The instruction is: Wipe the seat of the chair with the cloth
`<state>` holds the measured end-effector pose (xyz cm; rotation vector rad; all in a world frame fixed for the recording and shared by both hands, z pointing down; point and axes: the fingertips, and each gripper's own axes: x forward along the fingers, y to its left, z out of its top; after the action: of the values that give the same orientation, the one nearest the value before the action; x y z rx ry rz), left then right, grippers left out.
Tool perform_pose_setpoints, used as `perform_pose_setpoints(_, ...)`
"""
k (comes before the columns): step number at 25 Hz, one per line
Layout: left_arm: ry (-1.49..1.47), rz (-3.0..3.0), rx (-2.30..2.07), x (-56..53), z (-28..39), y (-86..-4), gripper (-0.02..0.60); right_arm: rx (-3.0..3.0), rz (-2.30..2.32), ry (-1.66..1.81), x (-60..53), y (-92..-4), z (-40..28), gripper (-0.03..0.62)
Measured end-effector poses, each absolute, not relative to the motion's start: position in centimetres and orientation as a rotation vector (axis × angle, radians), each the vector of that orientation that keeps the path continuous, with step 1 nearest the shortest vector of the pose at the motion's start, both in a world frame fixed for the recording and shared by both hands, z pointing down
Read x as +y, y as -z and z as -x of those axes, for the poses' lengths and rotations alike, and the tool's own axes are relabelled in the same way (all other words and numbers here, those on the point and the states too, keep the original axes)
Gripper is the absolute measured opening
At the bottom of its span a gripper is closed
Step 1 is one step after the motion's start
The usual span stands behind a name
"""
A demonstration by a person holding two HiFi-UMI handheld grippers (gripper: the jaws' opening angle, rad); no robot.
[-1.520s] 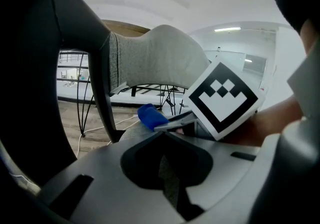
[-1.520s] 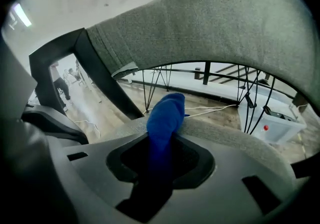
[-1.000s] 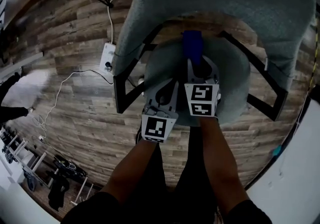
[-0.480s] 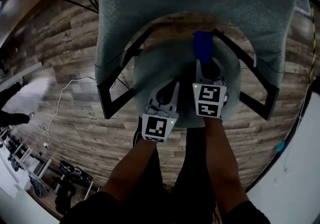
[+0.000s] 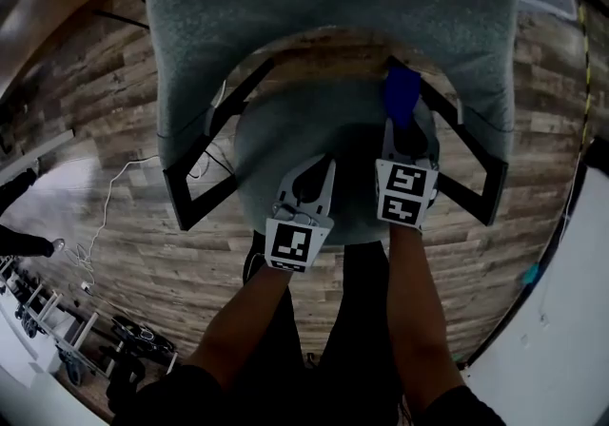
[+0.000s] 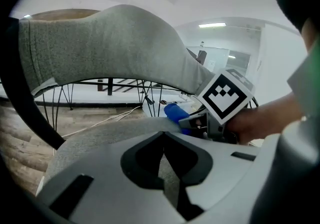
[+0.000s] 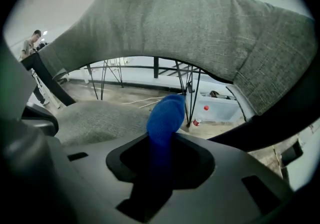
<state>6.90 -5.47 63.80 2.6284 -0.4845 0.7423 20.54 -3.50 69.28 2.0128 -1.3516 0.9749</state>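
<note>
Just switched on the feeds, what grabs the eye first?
The bright blue cloth, pinched in the right claw at the back right of the seat. Next, the grey chair fills the head view, wrapping round that seat. The left claw sits shut and empty over the seat's front.

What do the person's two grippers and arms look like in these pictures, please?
The left gripper and right gripper are alike: pale grey moulded shells with a dark, teardrop-shaped opening behind the jaws, each carrying a white cube printed with black square markers. No cables show. The forearms are bare below dark sleeves.
</note>
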Motion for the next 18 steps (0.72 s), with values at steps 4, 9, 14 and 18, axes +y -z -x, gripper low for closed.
perform_pose_setpoints(4, -0.763, -2.635, -0.476, -5.0, -7.1, -64.3, 0.006, -1.300, -2.034, -0.983, -2.4, -69.2, -21.7, 0.114)
perform_pose_setpoints(9, -0.780, -2.636, -0.482, -4.7, -7.4, -64.4, 0.006, -1.285, -2.054, -0.969, -1.1, -69.1, -23.1, 0.114)
perform_pose_setpoints(14, -0.767, -2.641, -0.598, -6.1, -7.2, -63.7, 0.006, -1.352, -2.061, -0.897, -1.4, -68.1, -23.0, 0.114)
perform_pose_setpoints(18, -0.710, -2.633, -0.724, -7.7, -6.6, -61.8, 0.006, -1.447, -2.035, -0.839, -2.5, -66.6, -21.7, 0.114)
